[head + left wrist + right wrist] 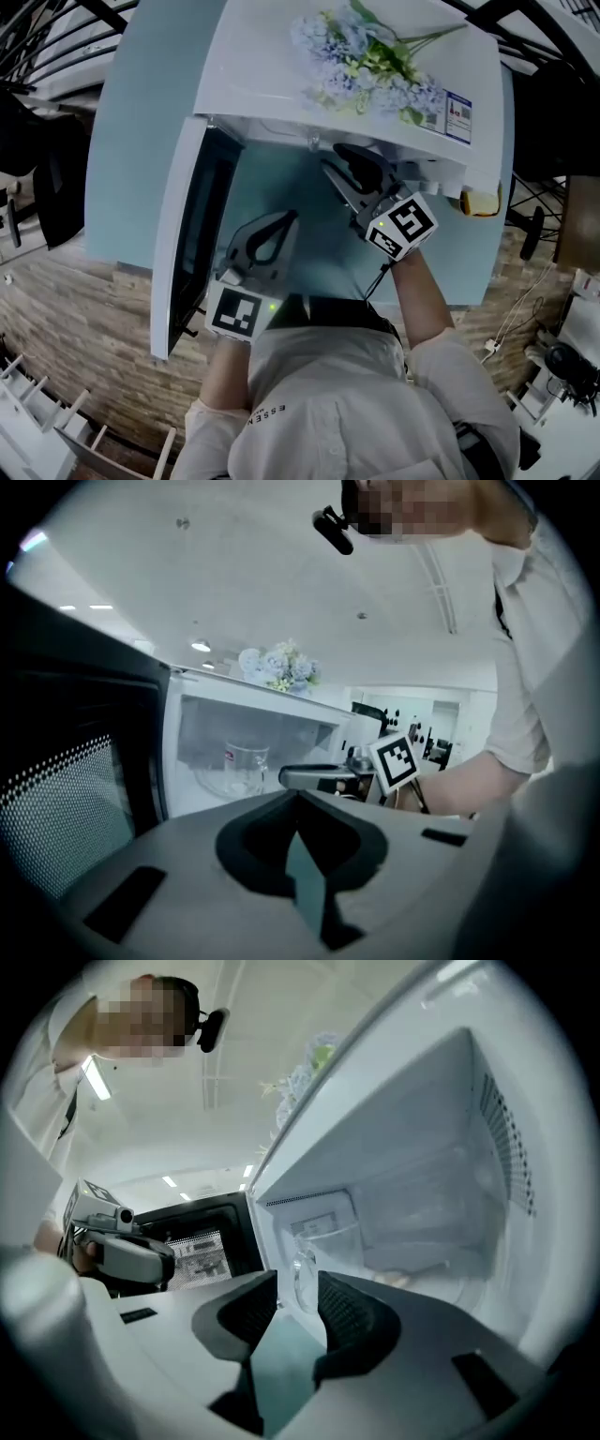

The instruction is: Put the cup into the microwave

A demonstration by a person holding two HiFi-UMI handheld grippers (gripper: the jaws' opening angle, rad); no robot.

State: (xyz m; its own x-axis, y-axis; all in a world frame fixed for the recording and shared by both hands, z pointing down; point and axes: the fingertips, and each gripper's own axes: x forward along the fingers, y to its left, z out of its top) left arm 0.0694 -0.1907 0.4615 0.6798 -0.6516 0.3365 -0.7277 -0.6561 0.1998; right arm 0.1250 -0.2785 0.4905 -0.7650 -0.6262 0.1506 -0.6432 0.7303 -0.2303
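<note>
Inventory by kind. White box-shaped microwave oven: one unit, fitted with one dark-windowed hinged door. Clear glass cup: one. Bunch of pale blue and white artificial flowers: one. Printed rectangular label: one. Small yellow object, type not identifiable: one. Pale blue tabletop: one. Grey handheld two-jaw grippers: two, namely the left gripper and the right gripper. Black-and-white square-marker cubes: two, one per gripper, the left cube and the right cube. Person in a white shirt: one.

In front of you, a pale blue table carries a white microwave, its door swung open toward you.
</note>
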